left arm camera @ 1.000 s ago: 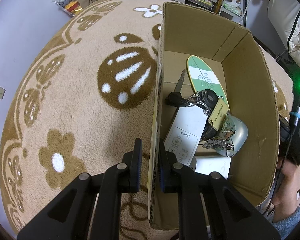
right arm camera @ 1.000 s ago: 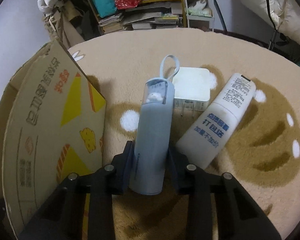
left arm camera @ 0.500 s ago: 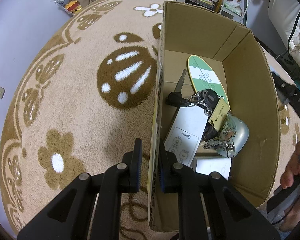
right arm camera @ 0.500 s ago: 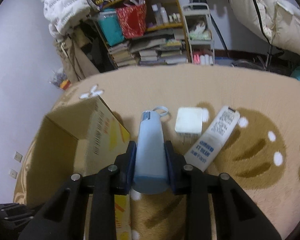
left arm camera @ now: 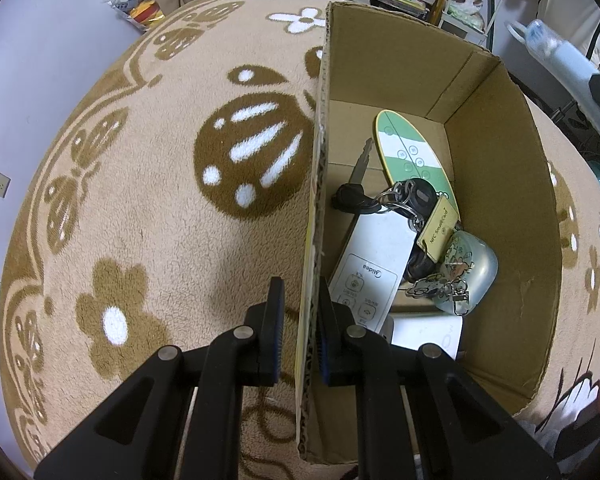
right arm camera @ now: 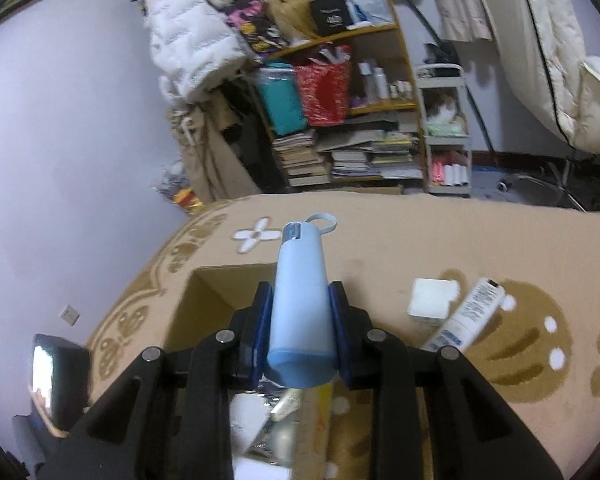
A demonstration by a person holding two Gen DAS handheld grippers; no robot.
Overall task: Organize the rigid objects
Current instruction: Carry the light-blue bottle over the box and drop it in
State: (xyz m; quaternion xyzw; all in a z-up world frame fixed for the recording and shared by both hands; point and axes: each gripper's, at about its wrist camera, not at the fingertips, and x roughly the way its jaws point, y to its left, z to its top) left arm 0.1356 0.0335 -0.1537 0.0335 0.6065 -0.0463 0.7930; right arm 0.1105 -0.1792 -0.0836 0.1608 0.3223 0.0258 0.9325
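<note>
My left gripper [left arm camera: 300,300] is shut on the left wall of an open cardboard box [left arm camera: 508,216] on the patterned rug. Inside lie a green and white oval remote [left arm camera: 410,156], a bunch of keys [left arm camera: 396,200], a white remote [left arm camera: 372,264] and a pale blue mouse [left arm camera: 468,272]. My right gripper [right arm camera: 300,300] is shut on a light blue cylinder with a loop strap [right arm camera: 300,300], held in the air above the box [right arm camera: 204,300]. That cylinder also shows in the left wrist view [left arm camera: 560,52] at the upper right. A white adapter [right arm camera: 432,298] and a white tube [right arm camera: 466,314] lie on the rug.
The beige and brown rug [left arm camera: 140,184] surrounds the box. Crowded bookshelves [right arm camera: 340,128], a small white rack [right arm camera: 446,132] and hanging white bedding [right arm camera: 540,40] stand beyond the rug. The left gripper's mirrored body [right arm camera: 52,372] sits at the lower left of the right wrist view.
My right gripper has lifted the blue cylinder off the rug and carried it left, over the box. My left gripper has kept its hold on the box wall.
</note>
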